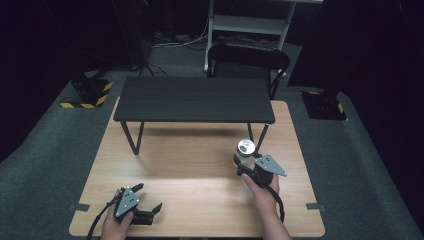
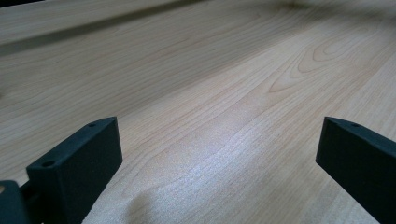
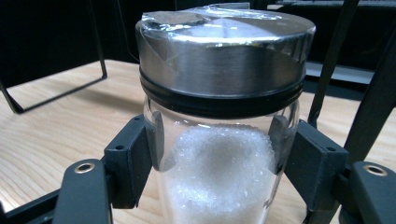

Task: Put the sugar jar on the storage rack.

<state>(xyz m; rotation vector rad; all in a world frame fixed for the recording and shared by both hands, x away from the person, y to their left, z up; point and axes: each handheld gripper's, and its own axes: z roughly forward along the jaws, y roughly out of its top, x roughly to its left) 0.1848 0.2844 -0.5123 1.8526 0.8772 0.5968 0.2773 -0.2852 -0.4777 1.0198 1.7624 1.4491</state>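
Note:
A glass jar (image 3: 219, 172) with a brushed metal lid (image 3: 224, 51) holds white grains. My right gripper (image 3: 219, 163) is shut on its glass body, one black pad on each side just under the lid. In the high view the jar (image 1: 245, 150) stands upright in the right gripper (image 1: 248, 165) near the right front leg of the small black table (image 1: 194, 99). My left gripper (image 1: 150, 200) lies low at the front left of the wooden tabletop (image 1: 200, 155), open. Its two jaws stand wide apart over bare wood (image 2: 219, 116) with nothing between them.
The small black table stands on thin metal legs (image 1: 131, 137) across the back of the wooden top. A black chair (image 1: 248, 57) and a grey shelf frame (image 1: 250, 22) stand behind. Grey carpet surrounds the table; striped floor plates (image 1: 87, 92) sit at the sides.

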